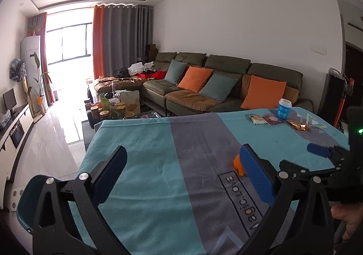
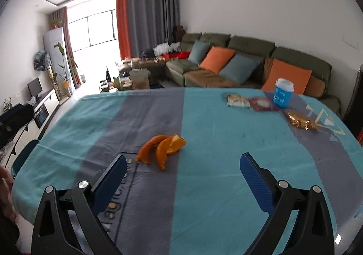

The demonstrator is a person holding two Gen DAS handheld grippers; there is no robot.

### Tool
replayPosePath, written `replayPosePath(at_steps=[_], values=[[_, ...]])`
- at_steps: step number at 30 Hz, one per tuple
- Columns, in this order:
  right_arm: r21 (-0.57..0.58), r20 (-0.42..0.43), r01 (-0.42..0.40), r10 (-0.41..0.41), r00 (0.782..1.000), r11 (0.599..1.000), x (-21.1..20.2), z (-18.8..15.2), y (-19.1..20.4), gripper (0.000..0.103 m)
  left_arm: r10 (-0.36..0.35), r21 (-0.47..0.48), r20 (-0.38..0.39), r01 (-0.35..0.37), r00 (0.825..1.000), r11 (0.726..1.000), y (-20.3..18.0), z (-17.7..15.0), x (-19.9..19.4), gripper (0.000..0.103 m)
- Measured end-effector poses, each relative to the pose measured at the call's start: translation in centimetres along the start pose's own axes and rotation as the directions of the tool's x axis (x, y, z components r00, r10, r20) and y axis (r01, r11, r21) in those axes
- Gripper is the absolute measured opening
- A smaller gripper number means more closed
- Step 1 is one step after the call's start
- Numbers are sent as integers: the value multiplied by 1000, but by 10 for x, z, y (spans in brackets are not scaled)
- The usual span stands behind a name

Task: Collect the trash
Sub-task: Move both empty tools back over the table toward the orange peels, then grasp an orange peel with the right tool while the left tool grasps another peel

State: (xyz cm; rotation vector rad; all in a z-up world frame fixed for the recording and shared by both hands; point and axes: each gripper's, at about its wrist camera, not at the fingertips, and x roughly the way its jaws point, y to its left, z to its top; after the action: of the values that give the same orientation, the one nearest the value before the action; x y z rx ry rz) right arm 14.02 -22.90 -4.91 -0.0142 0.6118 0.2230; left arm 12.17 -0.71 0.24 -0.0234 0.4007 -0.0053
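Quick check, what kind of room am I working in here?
A home living room, most likely: a long green sofa with cushions, curtains at a big window, and a cloth-covered table holding orange peel.

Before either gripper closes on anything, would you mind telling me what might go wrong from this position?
1. The orange peel lies in loose curved pieces, so the open right gripper may catch only one.
2. The tablecloth is soft; low fingers could pinch or drag it.
3. The blue cup stands upright right beside the wrappers; reaching for them could tip it.
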Motion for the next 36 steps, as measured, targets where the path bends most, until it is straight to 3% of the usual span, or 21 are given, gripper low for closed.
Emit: replayPosePath(at_steps=[13,18,20,27,34,36], values=[[-22,-148,-21,18,989,1000,63,11,6,88,1,-39,-61,-4,998,999,17,0,35,98],[-11,-185,-22,20,983,1000,74,11,5,78,-6,-42,-78,3,997,999,19,1,49,98],[-10,-205,-37,34,978,999,79,11,6,69,-8,-45,-87,4,996,999,20,0,55,98],[-28,-237,-54,45,970,998,90,11,11,64,-25,-45,-118,20,993,999,19,-3,70,98],[-45,-280,-74,58,958,996,99,6,16,44,-49,-39,-139,44,989,998,13,-6,82,98],[-42,-281,-83,68,957,996,99,7,17,33,-50,-36,-150,45,987,998,11,-6,86,98]])
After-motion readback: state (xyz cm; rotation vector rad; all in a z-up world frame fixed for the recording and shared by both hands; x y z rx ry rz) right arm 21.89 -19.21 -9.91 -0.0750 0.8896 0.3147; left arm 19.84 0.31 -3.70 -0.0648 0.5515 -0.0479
